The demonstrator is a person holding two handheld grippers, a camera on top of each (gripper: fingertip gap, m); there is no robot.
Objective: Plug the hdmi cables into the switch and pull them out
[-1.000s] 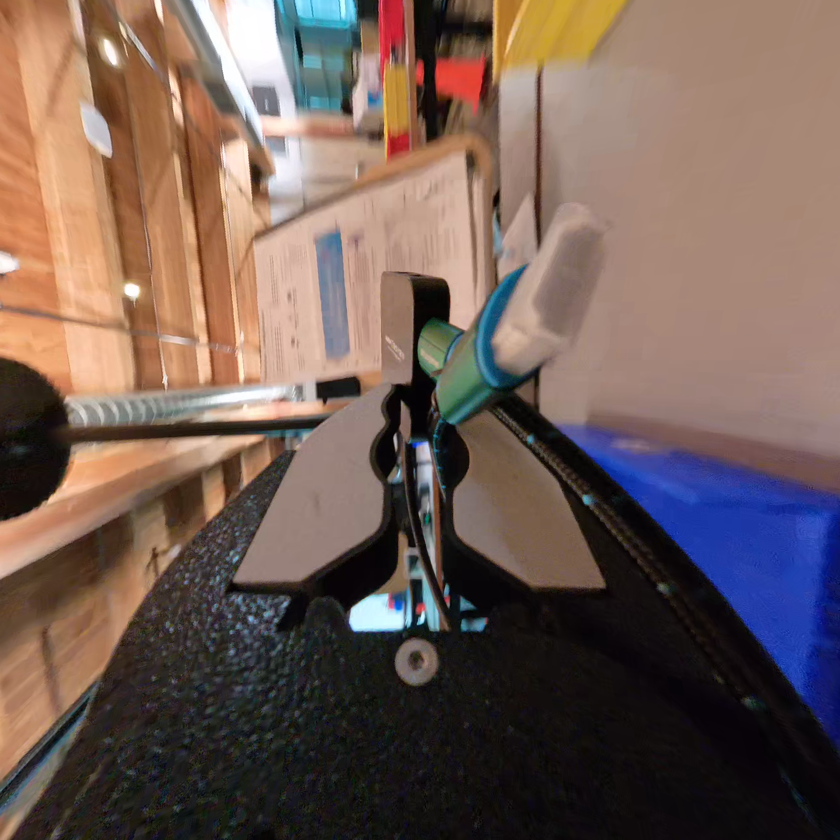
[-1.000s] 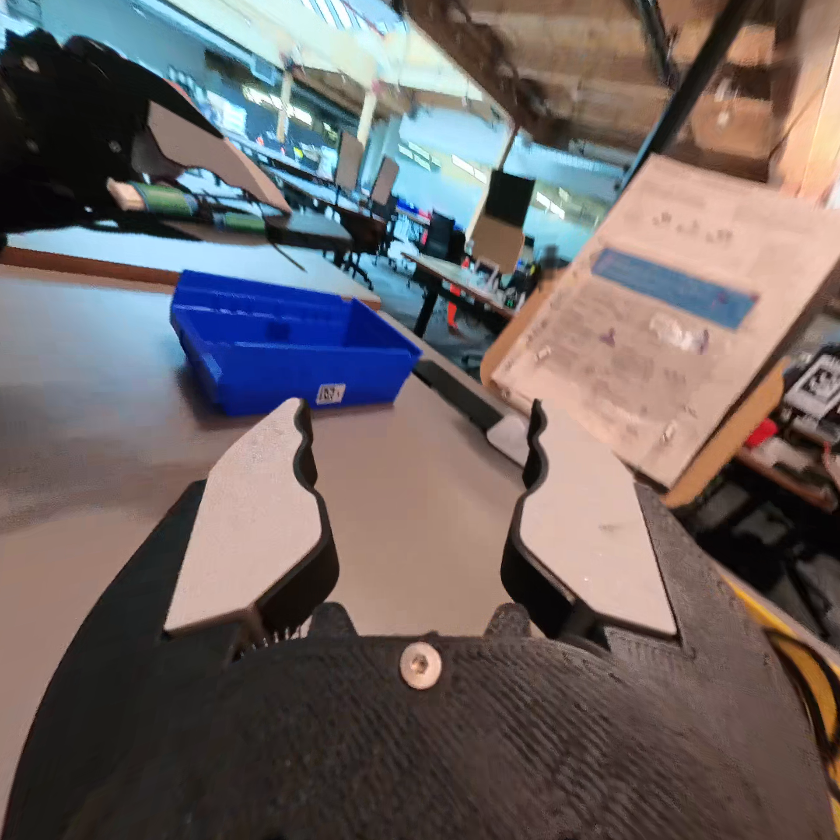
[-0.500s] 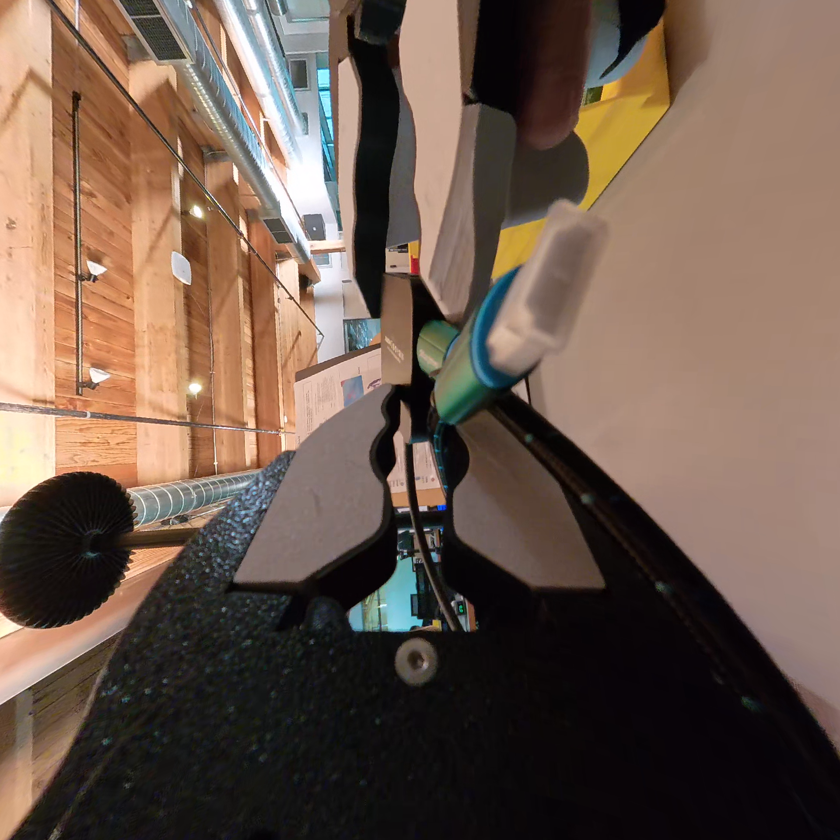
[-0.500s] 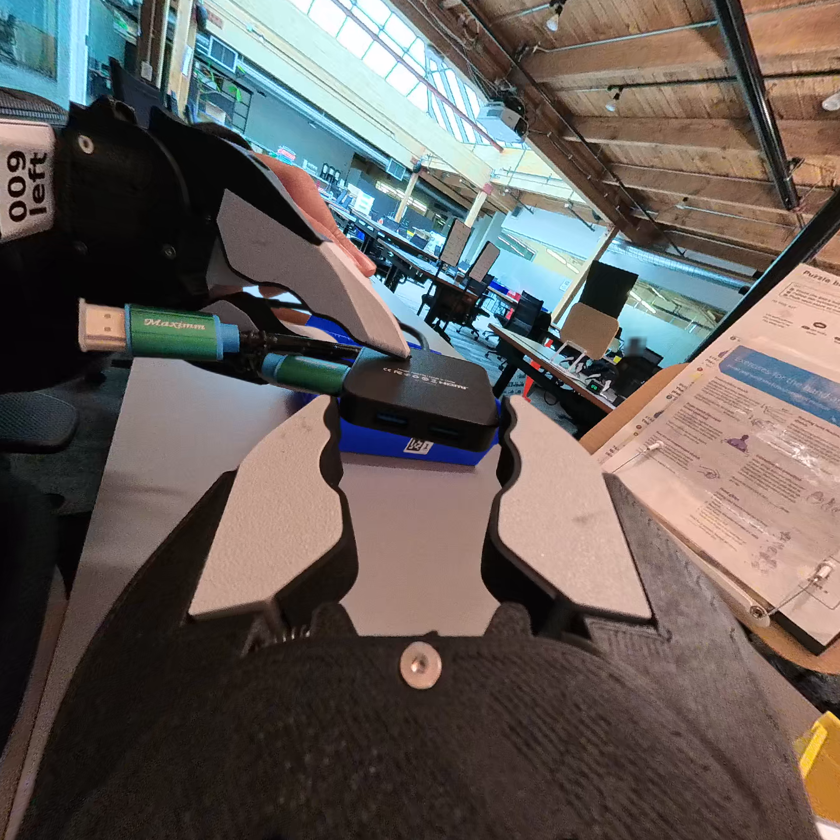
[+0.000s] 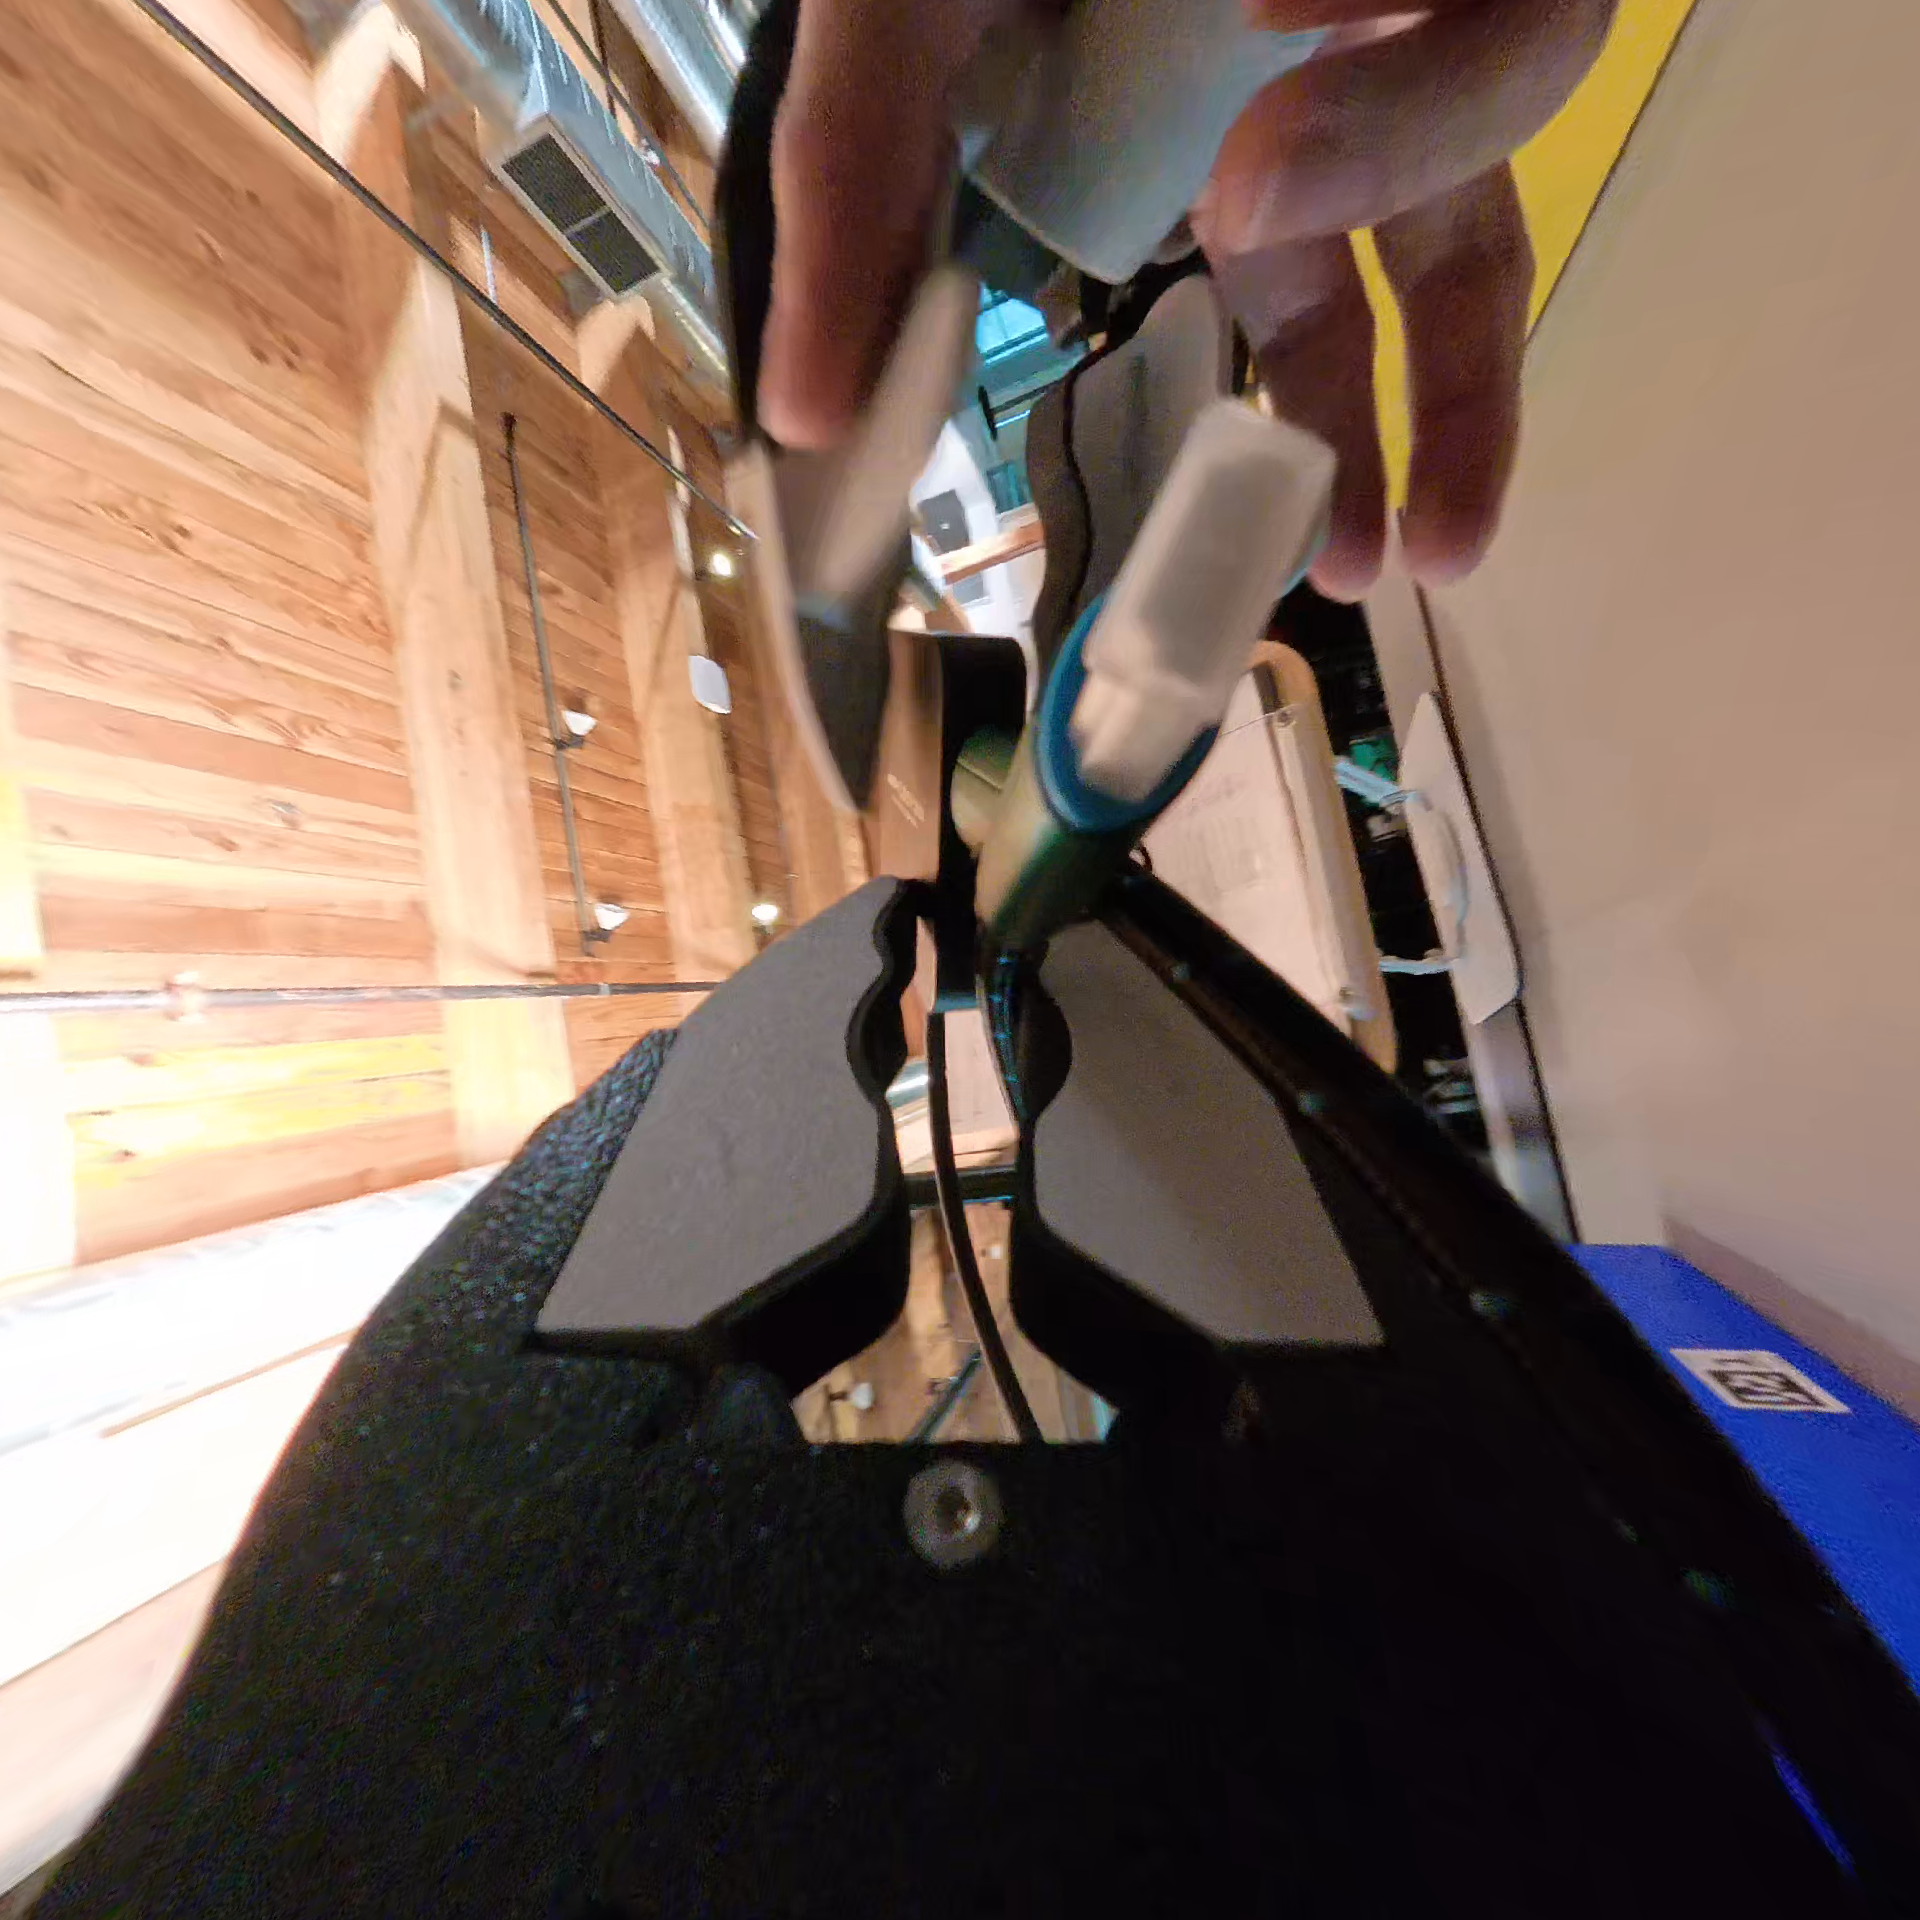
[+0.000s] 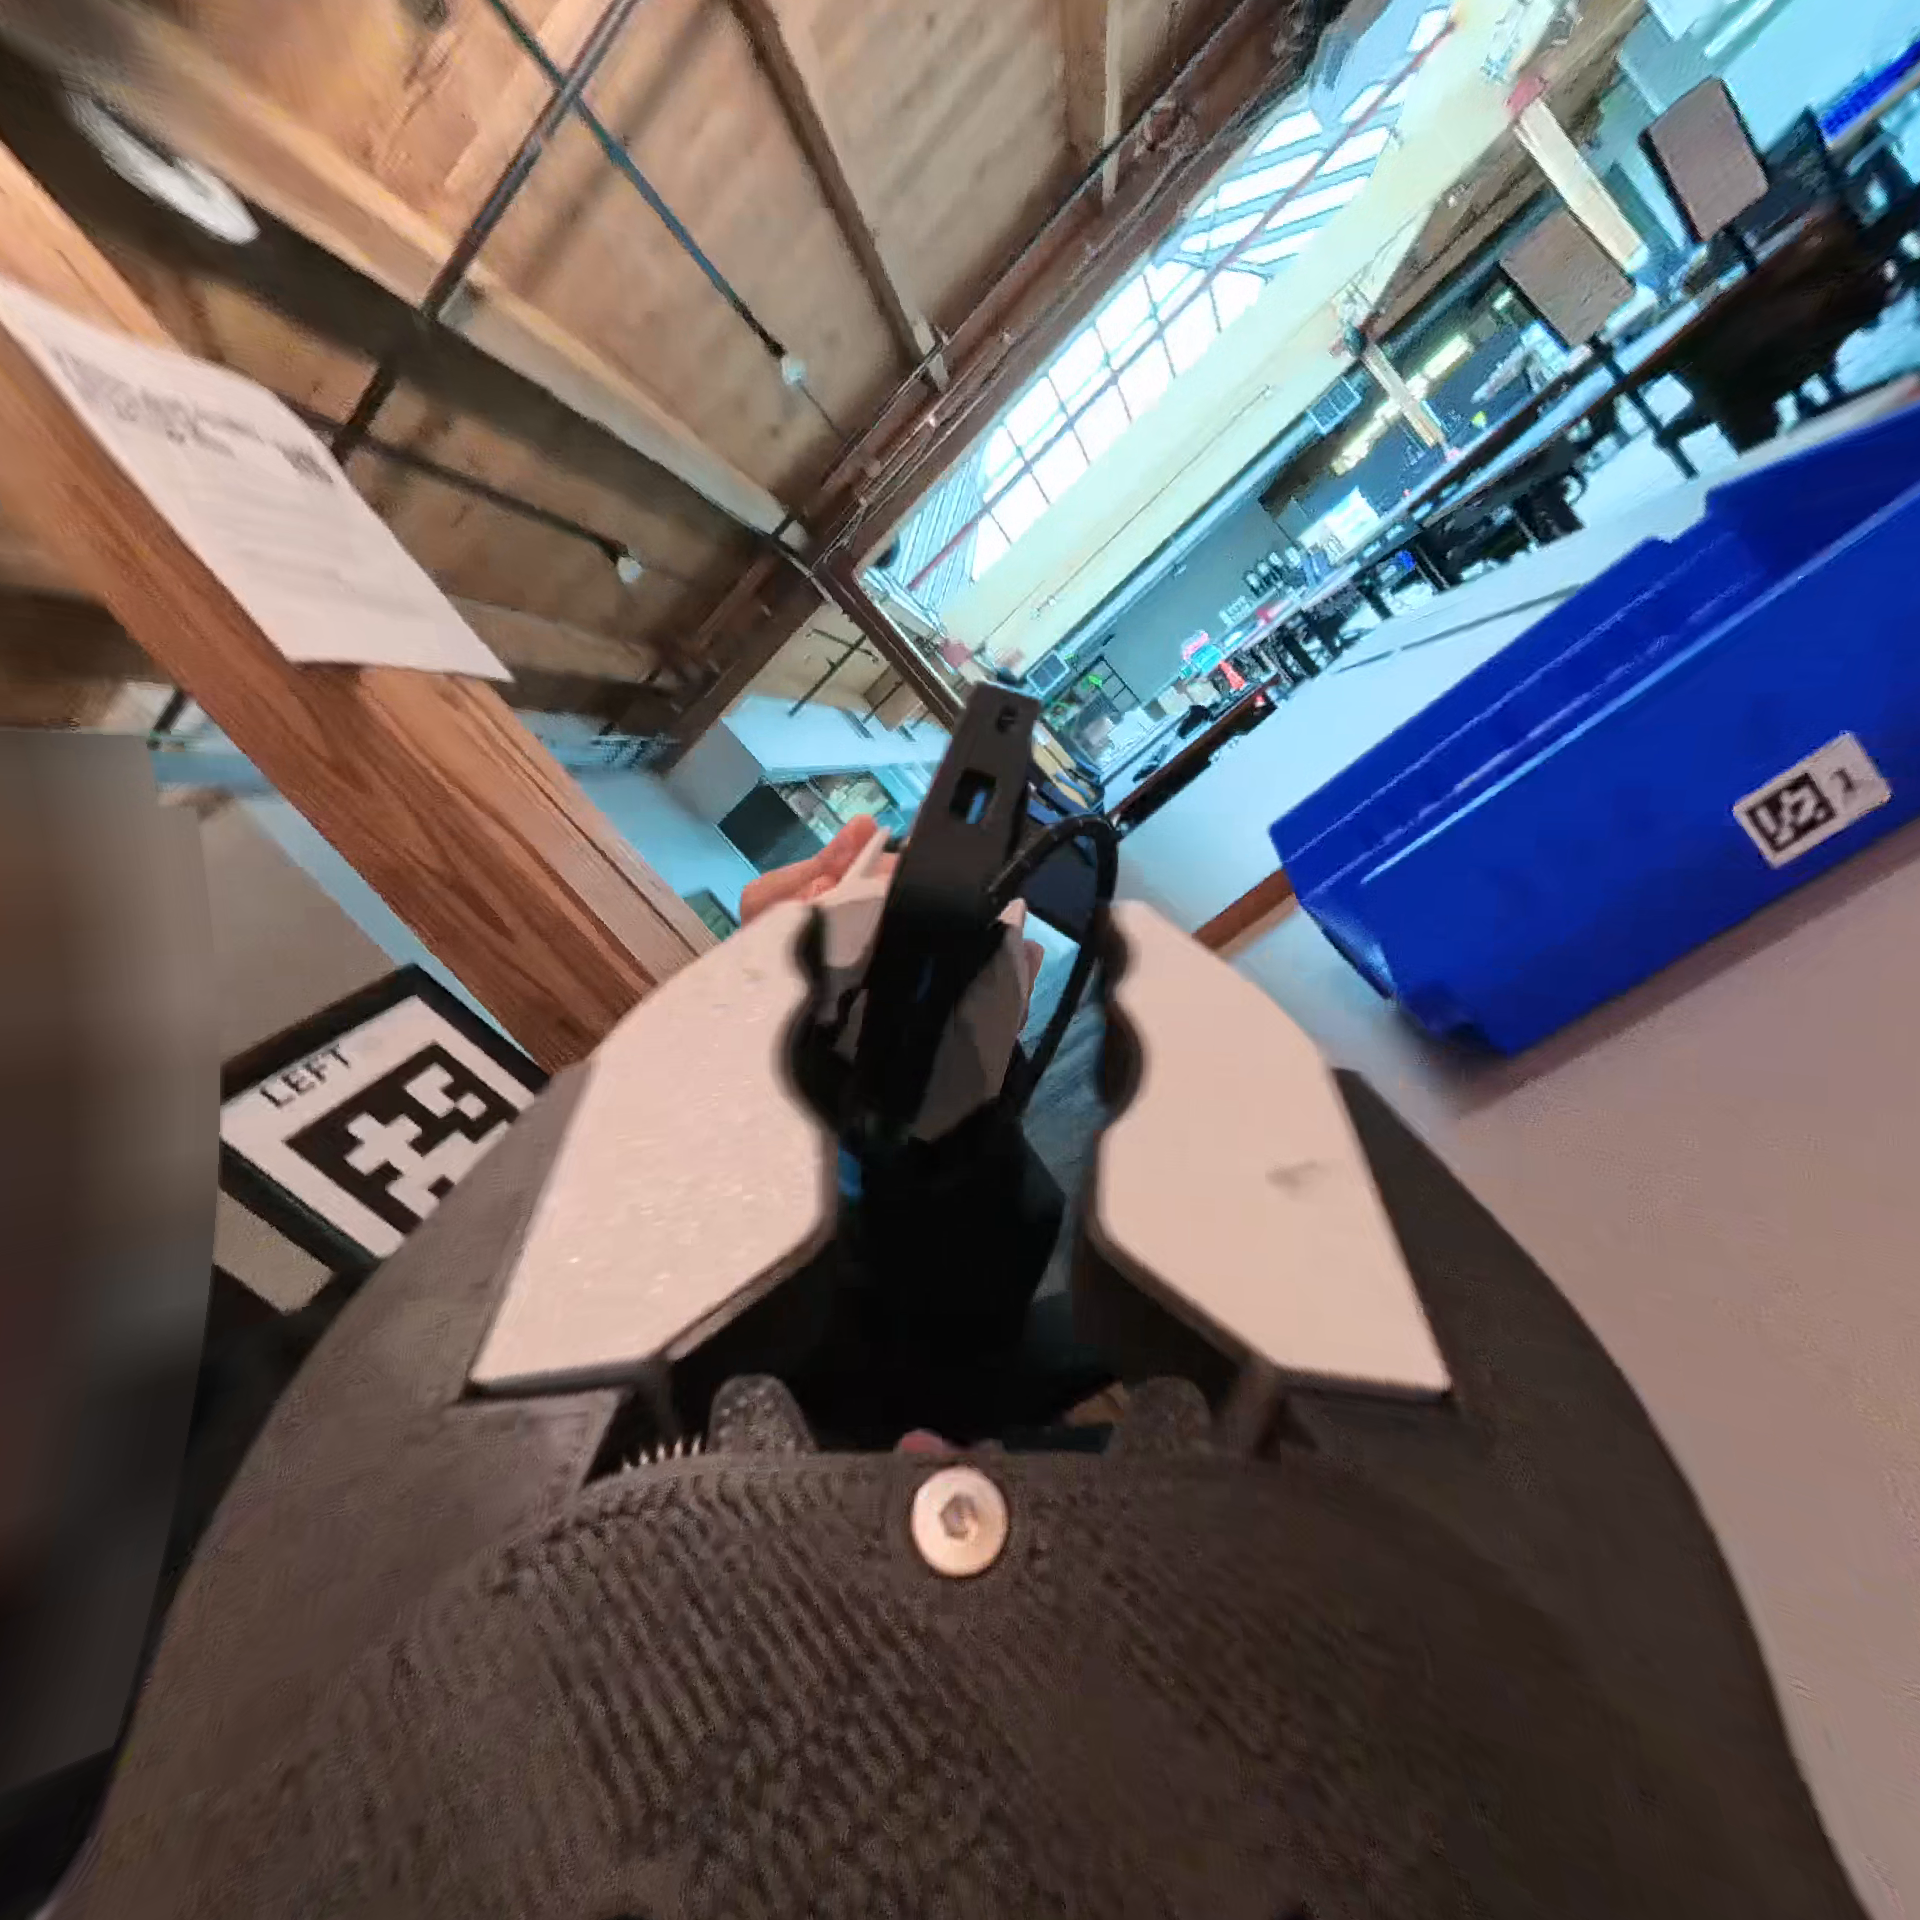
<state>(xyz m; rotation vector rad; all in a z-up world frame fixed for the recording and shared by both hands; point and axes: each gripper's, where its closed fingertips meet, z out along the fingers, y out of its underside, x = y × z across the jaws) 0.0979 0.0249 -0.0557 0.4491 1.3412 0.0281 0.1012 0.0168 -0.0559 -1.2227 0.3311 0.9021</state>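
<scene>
The left gripper (image 5: 971,940) has its jaws pinched on the switch (image 5: 951,732), a thin black box held edge-on and lifted off the desk (image 6: 1662,1143). One green-shelled plug (image 5: 1023,842) is seated in it, and its cable (image 5: 961,1164) runs back between the jaws. A second cable end with a white cap (image 5: 1195,603) sticks out loose beside it.

In comes the right gripper (image 6: 961,997), jaws spread wide and straddling the switch's far edge, not yet closing on anything. A bare hand (image 5: 1382,343) is close above, so it's crowded in there.

The switch looks light and rigid with smooth faces, so it may twist in a pinch; the flat faces are the place to hold. The plug shells are stiff and give a better purchase than the limp cable, which would flex and whip about. Pulling should go straight along the port.

Open room lies over the desk; the blue bin (image 6: 1621,790) sits well off to the right, and a wooden post (image 6: 395,790) rises on the left.
</scene>
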